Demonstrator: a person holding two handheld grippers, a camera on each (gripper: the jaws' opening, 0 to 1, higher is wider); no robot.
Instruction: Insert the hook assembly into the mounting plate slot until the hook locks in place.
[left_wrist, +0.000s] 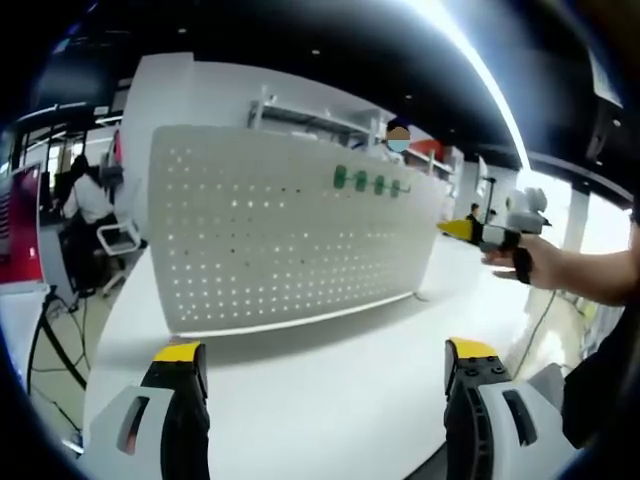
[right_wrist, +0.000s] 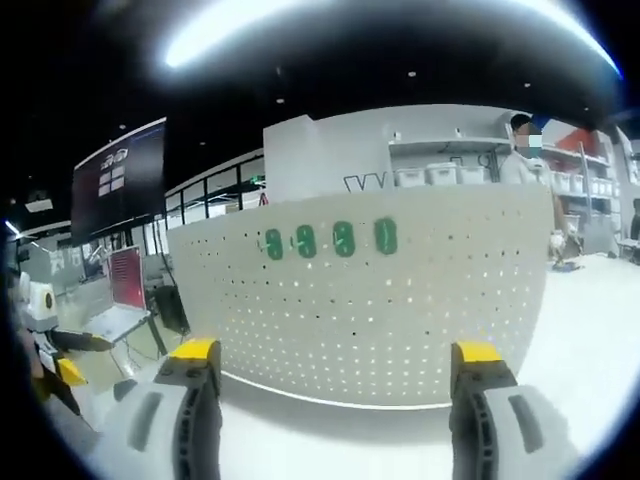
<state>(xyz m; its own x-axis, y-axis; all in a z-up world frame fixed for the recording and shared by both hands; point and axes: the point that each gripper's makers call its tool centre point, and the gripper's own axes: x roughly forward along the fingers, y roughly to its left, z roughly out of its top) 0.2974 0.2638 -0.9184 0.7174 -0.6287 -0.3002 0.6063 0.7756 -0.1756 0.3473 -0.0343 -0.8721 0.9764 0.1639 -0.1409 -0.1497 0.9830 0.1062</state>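
A white perforated mounting plate (left_wrist: 280, 235) stands upright on the white table, and the right gripper view shows it (right_wrist: 400, 300) head-on. Several green hooks (left_wrist: 368, 182) hang in a row near its top edge, also seen as green hooks (right_wrist: 328, 240) in the right gripper view. My left gripper (left_wrist: 325, 365) is open, short of the plate, with nothing between its yellow-tipped jaws. My right gripper (right_wrist: 335, 370) is open too and faces the plate's lower part. A hand holds the right gripper (left_wrist: 495, 235) at the plate's right end in the left gripper view. The left gripper (right_wrist: 45, 340) appears at far left.
The white table (left_wrist: 330, 380) stretches in front of the plate. A person sits on a chair (left_wrist: 85, 205) at left, beyond the table's edge. Another person (right_wrist: 520, 150) stands behind the plate near white shelves (right_wrist: 450, 160). A laptop (right_wrist: 120, 300) sits at left.
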